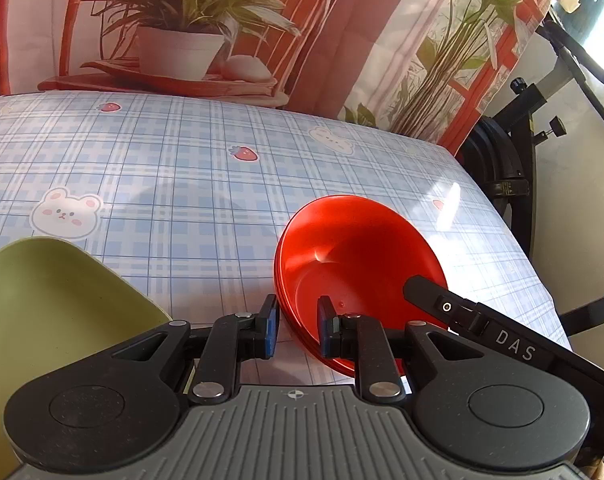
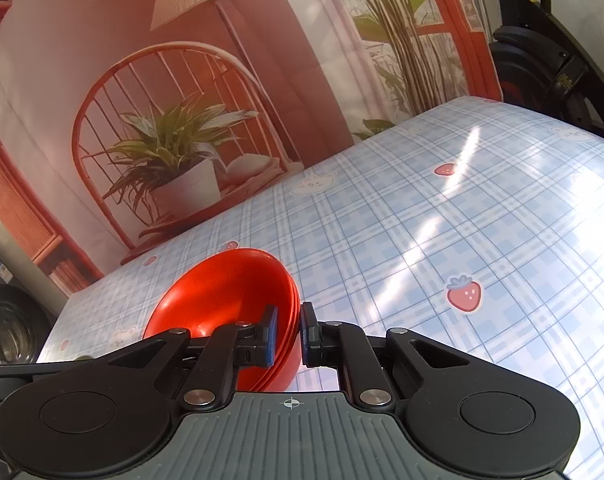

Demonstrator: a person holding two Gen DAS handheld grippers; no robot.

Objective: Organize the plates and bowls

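A stack of red bowls (image 1: 354, 264) is tilted above the checked tablecloth (image 1: 173, 168). My left gripper (image 1: 297, 326) straddles the stack's near rim with a gap between its pads; one finger is outside, one inside. My right gripper (image 2: 289, 334) is shut on the rim of the red bowls (image 2: 225, 296) from the other side; its black body (image 1: 502, 340) shows at the right of the left wrist view. A green plate (image 1: 49, 304) lies at the lower left of the left wrist view.
A printed backdrop with a potted plant (image 1: 181, 32) hangs behind the table. The table's right edge (image 1: 514, 224) drops to a black exercise machine (image 1: 510, 160). The tablecloth (image 2: 442, 240) stretches to the right of the right gripper.
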